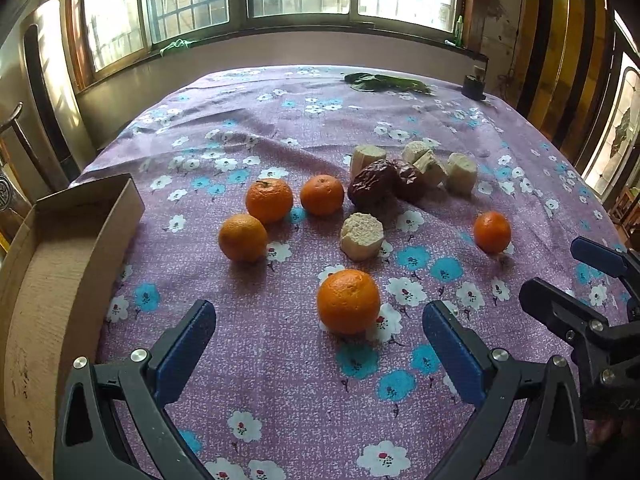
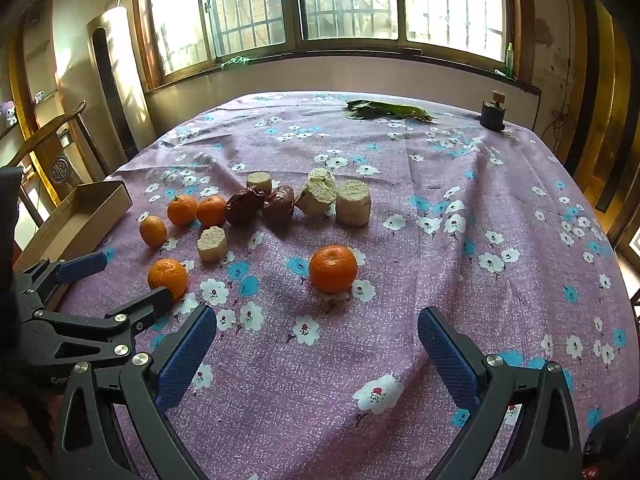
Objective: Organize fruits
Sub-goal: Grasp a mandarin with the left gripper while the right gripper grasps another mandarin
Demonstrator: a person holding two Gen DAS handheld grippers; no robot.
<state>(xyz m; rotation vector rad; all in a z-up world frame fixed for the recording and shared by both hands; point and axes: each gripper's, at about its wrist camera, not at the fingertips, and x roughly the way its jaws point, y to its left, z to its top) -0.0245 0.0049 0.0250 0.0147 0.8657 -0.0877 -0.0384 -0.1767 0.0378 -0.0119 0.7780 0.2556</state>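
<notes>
Your left gripper (image 1: 318, 344) is released, with the nearest orange (image 1: 348, 301) just ahead between its fingers. Ease forward, centre the orange, and close gently on its widest part. The cardboard box (image 1: 60, 248) waits to its left on the desk (image 1: 280, 392). Your right gripper (image 2: 316, 344) is also released, another orange (image 2: 333, 268) ahead of it. No writing is readable.

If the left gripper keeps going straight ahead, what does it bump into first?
Probably the nearest orange. It sits just ahead of the open left gripper, roughly between its fingers, though depth is hard to judge.
</notes>
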